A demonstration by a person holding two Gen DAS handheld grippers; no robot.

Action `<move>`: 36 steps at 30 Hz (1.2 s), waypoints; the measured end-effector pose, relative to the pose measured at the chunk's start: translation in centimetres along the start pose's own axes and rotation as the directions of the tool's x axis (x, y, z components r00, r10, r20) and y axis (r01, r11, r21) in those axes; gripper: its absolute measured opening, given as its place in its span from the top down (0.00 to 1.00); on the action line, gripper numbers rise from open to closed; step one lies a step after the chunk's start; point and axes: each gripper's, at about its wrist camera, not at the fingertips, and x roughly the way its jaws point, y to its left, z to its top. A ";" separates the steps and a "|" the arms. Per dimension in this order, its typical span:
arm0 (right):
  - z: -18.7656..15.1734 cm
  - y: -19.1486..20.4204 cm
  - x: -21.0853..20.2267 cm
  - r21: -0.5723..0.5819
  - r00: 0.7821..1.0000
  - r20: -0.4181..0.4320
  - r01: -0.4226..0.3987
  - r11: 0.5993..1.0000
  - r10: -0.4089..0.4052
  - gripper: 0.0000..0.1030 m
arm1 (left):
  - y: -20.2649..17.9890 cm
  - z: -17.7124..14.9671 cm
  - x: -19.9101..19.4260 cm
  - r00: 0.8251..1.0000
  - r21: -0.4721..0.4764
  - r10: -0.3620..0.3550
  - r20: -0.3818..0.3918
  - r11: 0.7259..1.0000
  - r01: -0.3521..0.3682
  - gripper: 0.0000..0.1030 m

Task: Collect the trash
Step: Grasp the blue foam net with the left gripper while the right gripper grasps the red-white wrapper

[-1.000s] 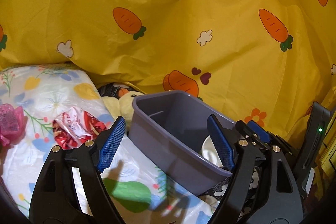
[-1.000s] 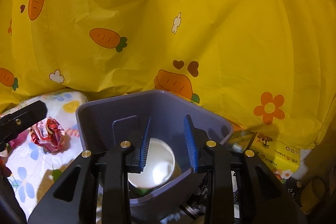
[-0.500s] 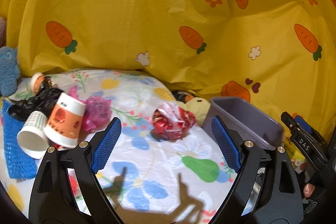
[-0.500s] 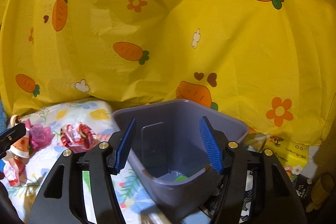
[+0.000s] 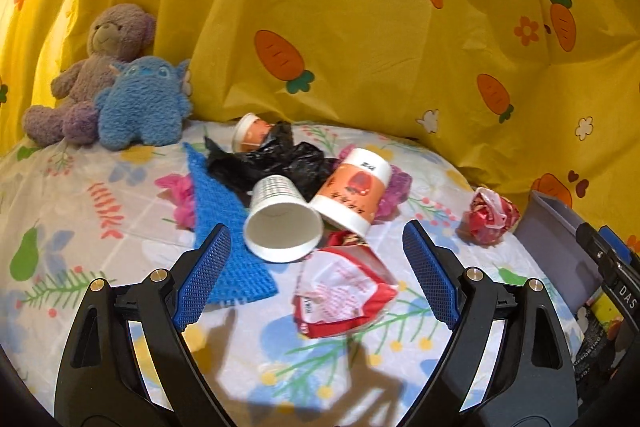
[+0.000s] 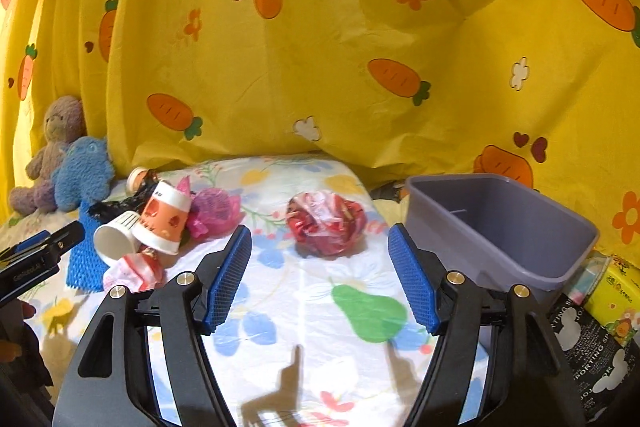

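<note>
Trash lies on a flower-print bed sheet. In the left wrist view my left gripper [image 5: 316, 279] is open and empty, just short of a white paper cup [image 5: 280, 223] on its side, an orange paper cup [image 5: 352, 193] and a red-white wrapper [image 5: 340, 287]. A black plastic bag [image 5: 272, 163] lies behind them. In the right wrist view my right gripper [image 6: 320, 279] is open and empty, facing a crumpled red wrapper ball [image 6: 326, 223]. The grey bin [image 6: 500, 227] stands at the bed's right edge.
A blue mesh cloth [image 5: 224, 227], pink crumpled wrappers [image 6: 216, 211] and another small cup [image 5: 250, 133] lie in the pile. Two plush toys [image 5: 116, 87] sit at the back left. A yellow carrot-print sheet [image 5: 360, 27] hangs behind. Boxes [image 6: 612, 299] lie right of the bin.
Both grippers swung left, away from the bin, toward the trash pile. The right gripper opened wide; the white cup it held above the bin is no longer between its fingers.
</note>
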 end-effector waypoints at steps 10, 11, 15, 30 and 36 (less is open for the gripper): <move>-2.3 8.4 2.8 -0.090 0.968 -0.158 -0.210 0.974 0.194 0.32 | 5.1 0.0 -1.4 0.995 -0.058 0.097 0.020 0.994 -0.095 0.16; -2.4 8.9 3.2 -0.094 0.962 -0.178 -0.228 0.969 0.209 0.32 | 5.5 0.0 -1.5 0.994 -0.065 0.103 0.022 0.993 -0.102 0.16; -2.7 10.9 5.0 -0.087 0.936 -0.245 -0.280 0.956 0.252 0.32 | 6.6 0.1 -1.7 0.993 -0.071 0.115 0.029 0.991 -0.113 0.16; -3.3 13.5 10.5 0.006 0.831 -0.447 -0.366 0.931 0.330 0.55 | 7.6 -0.2 -0.1 0.997 -0.052 0.071 -0.021 0.996 -0.072 0.16; -3.7 13.4 10.1 0.016 0.813 -0.452 -0.404 0.915 0.367 0.83 | 7.6 -0.3 0.6 0.998 -0.048 0.055 -0.040 0.997 -0.057 0.16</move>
